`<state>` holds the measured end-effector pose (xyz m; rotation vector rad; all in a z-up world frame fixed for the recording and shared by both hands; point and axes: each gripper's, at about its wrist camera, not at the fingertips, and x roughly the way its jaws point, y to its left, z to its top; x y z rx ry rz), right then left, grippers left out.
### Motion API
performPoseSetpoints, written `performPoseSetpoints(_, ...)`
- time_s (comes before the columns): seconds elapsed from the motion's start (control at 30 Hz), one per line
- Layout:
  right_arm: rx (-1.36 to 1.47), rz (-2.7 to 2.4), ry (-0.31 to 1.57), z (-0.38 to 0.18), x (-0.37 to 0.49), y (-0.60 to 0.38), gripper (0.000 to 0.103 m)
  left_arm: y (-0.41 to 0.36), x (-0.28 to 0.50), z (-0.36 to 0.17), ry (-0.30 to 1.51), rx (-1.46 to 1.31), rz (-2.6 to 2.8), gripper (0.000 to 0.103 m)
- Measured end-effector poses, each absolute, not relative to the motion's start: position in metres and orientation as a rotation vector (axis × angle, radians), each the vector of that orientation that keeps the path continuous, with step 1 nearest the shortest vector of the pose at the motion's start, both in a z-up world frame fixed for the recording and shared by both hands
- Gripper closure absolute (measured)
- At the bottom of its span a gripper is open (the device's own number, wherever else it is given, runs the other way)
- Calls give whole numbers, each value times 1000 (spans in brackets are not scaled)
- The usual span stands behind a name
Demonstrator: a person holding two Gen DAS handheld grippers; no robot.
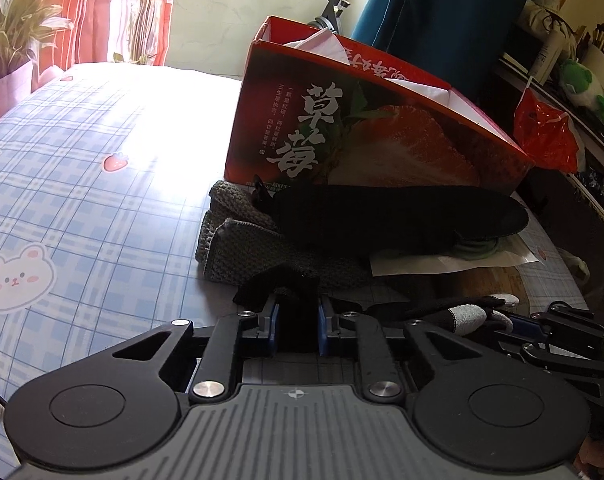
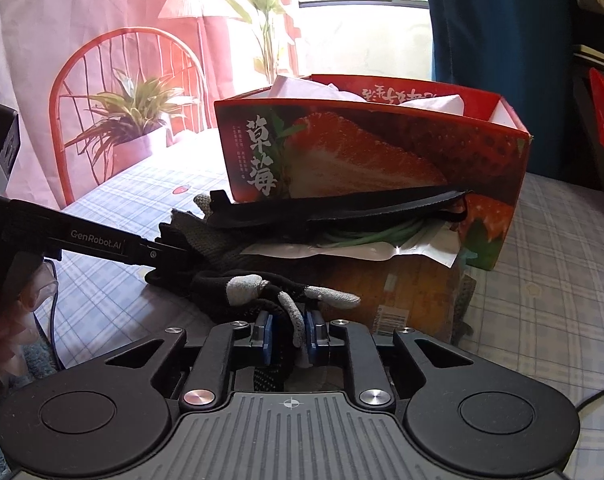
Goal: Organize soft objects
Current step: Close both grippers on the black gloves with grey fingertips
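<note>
Both tools are clenched on 1 black knit glove [image 2: 237,292] with grey fingertips: left tool [image 1: 297,320] on its cuff, right tool [image 2: 289,330] on a finger, lying on the plaid tabletop [image 1: 81,184] before a glossy strawberry box [image 2: 366,152].

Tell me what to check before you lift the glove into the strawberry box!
1. Left gripper shut on the black glove: ok.
2. Right gripper shut on a grey-tipped finger of it: ok.
3. Strawberry box open on top: ok.
4. Room inside the box, white paper fills part: cannot tell.
5. Glove free of the grey knit cloth beneath: cannot tell.
</note>
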<state>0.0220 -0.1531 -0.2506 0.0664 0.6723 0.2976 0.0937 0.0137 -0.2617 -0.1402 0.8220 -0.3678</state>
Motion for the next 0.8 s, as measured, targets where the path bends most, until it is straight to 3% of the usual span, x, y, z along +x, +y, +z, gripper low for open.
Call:
performPoseSetpoints(0.37,-4,338,666,-248,18,-142,86,15,96,-269,833,-152,-369,82)
performPoseSetpoints(0.5,13,328,675,-250,20,-145,92,14,95,-269,832,-154,-371,82)
performPoseSetpoints(0.8,34,339,662,-250,19,-148,94,16,90,-265,810,-149,-372,86)
